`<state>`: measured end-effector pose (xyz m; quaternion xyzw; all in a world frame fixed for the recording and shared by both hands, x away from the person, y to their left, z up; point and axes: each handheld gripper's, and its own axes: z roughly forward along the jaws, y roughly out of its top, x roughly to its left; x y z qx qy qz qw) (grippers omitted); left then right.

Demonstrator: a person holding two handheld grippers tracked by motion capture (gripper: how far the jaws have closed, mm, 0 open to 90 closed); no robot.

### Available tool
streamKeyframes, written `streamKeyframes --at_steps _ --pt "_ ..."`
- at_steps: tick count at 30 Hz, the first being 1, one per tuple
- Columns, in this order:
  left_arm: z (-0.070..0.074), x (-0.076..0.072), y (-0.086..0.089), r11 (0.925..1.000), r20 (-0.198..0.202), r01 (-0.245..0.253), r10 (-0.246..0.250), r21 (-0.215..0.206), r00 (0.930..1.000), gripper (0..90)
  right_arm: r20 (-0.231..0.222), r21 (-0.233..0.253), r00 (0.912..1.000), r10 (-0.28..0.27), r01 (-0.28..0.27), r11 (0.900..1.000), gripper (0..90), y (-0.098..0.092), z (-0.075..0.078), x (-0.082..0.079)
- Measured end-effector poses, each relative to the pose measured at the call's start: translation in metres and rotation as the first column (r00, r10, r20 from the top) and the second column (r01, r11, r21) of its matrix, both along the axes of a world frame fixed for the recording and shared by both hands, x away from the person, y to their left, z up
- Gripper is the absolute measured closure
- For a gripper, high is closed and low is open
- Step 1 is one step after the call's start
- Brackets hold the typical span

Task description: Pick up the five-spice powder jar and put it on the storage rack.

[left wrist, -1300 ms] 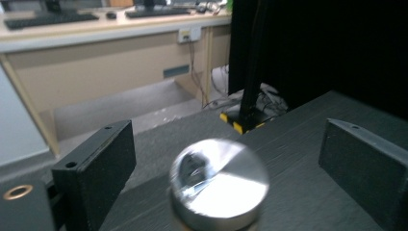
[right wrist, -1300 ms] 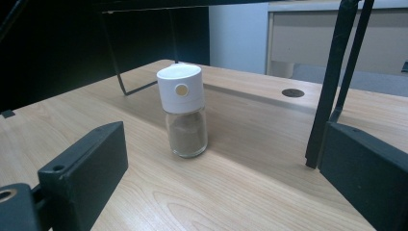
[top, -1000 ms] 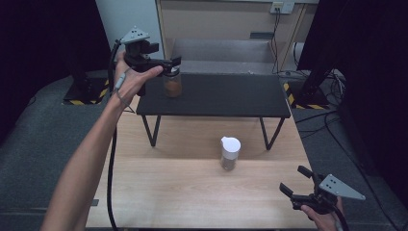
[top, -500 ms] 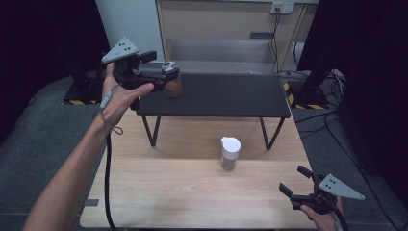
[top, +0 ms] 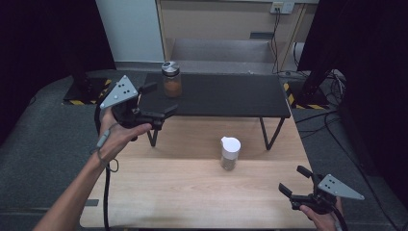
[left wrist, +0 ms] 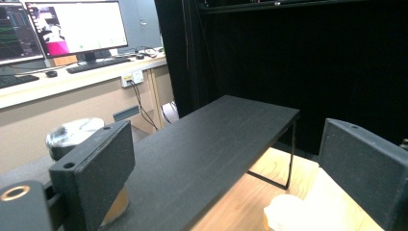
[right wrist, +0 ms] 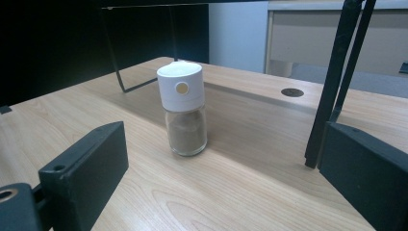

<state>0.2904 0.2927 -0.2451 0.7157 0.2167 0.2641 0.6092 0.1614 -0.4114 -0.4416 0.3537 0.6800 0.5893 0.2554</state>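
The wooden table (top: 192, 192) is the largest thing, its near half bare. One black shelf (top: 226, 94) stands on thin legs along its far edge, at twelve o'clock, with most of its top bare.

There are two jars. The jar with the metal lid (top: 171, 78) stands upright on the shelf's left end, at about eleven o'clock, close to the front edge. The jar with the white cap (top: 230, 152) stands upright on the wood in front of the shelf, bare wood on every side.

There are two grippers. The left gripper (top: 161, 98) hangs in the air just below the metal-lidded jar, jaws spread wide, holding nothing. The right gripper (top: 294, 180) sits at five o'clock by the table's near right corner, jaws wide apart and empty, well apart from the white-capped jar.
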Motion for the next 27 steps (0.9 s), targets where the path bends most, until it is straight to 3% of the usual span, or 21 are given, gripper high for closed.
streamKeyframes --at_steps 3,8,12,19,24,26,27 --pt "-0.009 -0.008 0.002 0.9994 0.007 -0.017 0.017 0.031 0.9998 4.3 -0.001 -0.001 1.0 0.001 -0.001 1.0 4.0 0.0 0.0 0.0" --pt "-0.027 -0.018 0.007 0.9992 -0.006 -0.021 0.022 0.034 0.9997 4.5 -0.002 -0.002 1.0 0.003 -0.003 1.0 4.0 0.0 0.0 0.001" --pt "-0.041 -0.022 0.01 0.9992 -0.017 -0.03 0.031 0.028 0.9994 4.5 -0.002 -0.001 1.0 0.002 -0.002 1.0 4.0 0.0 0.0 0.001" --pt "-0.08 -0.035 0.016 0.9987 -0.071 -0.048 0.046 -0.017 0.9964 4.3 -0.003 -0.002 1.0 0.004 -0.004 1.0 4.0 0.0 0.0 0.002" --pt "-0.095 -0.039 0.019 0.9979 -0.097 -0.058 0.055 -0.027 0.9937 4.4 -0.002 -0.003 1.0 0.005 -0.005 1.0 4.0 0.001 0.0 0.002" --pt "-0.1 -0.041 0.019 0.9978 -0.099 -0.065 0.064 -0.012 0.993 4.4 -0.003 -0.002 1.0 0.004 -0.004 1.0 4.0 0.001 0.0 0.002" --pt "-0.108 -0.044 0.021 0.9971 -0.112 -0.071 0.068 -0.026 0.9914 4.4 -0.003 -0.002 1.0 0.004 -0.004 1.0 4.0 0.001 0.0 0.002"
